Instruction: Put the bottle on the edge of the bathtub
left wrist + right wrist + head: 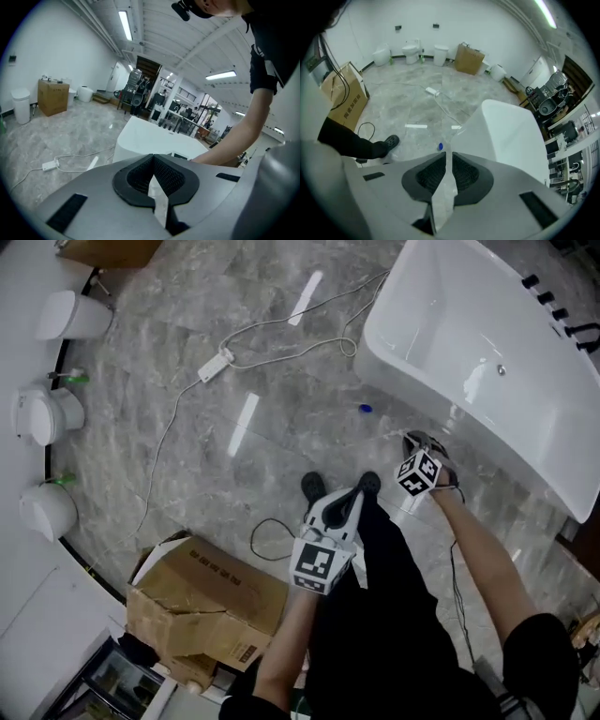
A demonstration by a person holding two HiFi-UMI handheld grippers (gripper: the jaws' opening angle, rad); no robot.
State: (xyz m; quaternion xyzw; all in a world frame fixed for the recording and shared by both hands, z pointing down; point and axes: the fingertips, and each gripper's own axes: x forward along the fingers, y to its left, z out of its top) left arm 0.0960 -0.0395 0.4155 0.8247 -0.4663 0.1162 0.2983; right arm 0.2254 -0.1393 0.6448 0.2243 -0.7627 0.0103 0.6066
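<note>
The white bathtub [380, 334] fills the upper right of the head view and also shows in the left gripper view [150, 136] and the right gripper view [506, 131]. No bottle is clearly visible. A small blue thing [365, 409] lies on the floor beside the tub, also seen past the right jaws [439, 146]. My left gripper [354, 495] is held above my shoes, its jaws [153, 157] meeting at the tip with nothing in them. My right gripper [418, 441] hangs near the tub's outer wall and points steeply down. Its jaws [446, 154] leave a thin slit, with nothing in it.
A crushed cardboard box [206, 601] sits at the lower left. A white power strip [216, 364] with a long cable lies on the marble floor. White toilets [52, 413] line the left wall. Black fittings [562, 315] stand on the tub's far rim.
</note>
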